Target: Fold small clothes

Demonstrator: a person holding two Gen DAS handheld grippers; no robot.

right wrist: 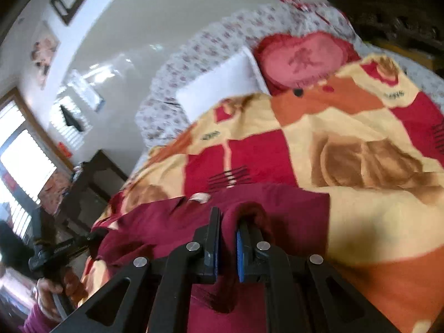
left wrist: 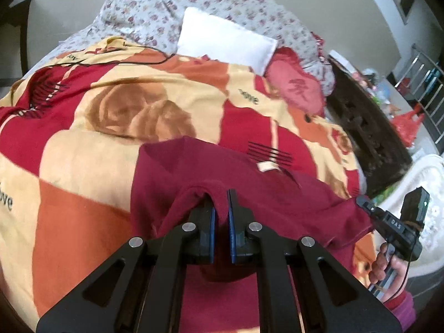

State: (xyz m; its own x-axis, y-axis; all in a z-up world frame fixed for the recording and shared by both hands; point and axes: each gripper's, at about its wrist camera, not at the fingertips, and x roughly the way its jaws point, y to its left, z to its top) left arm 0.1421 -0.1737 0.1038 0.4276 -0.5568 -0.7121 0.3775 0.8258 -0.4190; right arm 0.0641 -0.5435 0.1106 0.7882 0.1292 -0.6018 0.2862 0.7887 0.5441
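The bed [left wrist: 83, 194] is the biggest thing here, with a blanket [left wrist: 155, 91] in red, orange and cream squares spread over it. Up at the head lie a flowery quilt [left wrist: 227, 2], a white pillow [left wrist: 222, 41] and a pink heart cushion [left wrist: 294, 83].

The dark red shirt [left wrist: 180, 172] lies on the near part of the blanket, and its close edge is lifted up. It looks soft, thin and light. It should bend and sag anywhere, so it has to be held at two spots along an edge, well apart, or it will droop in the middle. That is how it is held now. It should not break or slip much, since the cloth looks a bit fuzzy.

The left gripper [left wrist: 220, 213] has its fingers pressed together on a bunched ridge of the shirt. The right gripper [right wrist: 227, 238] pinches another ridge of the same shirt the same way. A small pale tag [left wrist: 265, 165] sits on the shirt, maybe at the neck.

Hard to see: the shirt's near part is hidden under both grippers, so I cannot tell where the sleeves or hem are. The right view is blurry. The things on the dark side table [left wrist: 369, 138] are too small to name.
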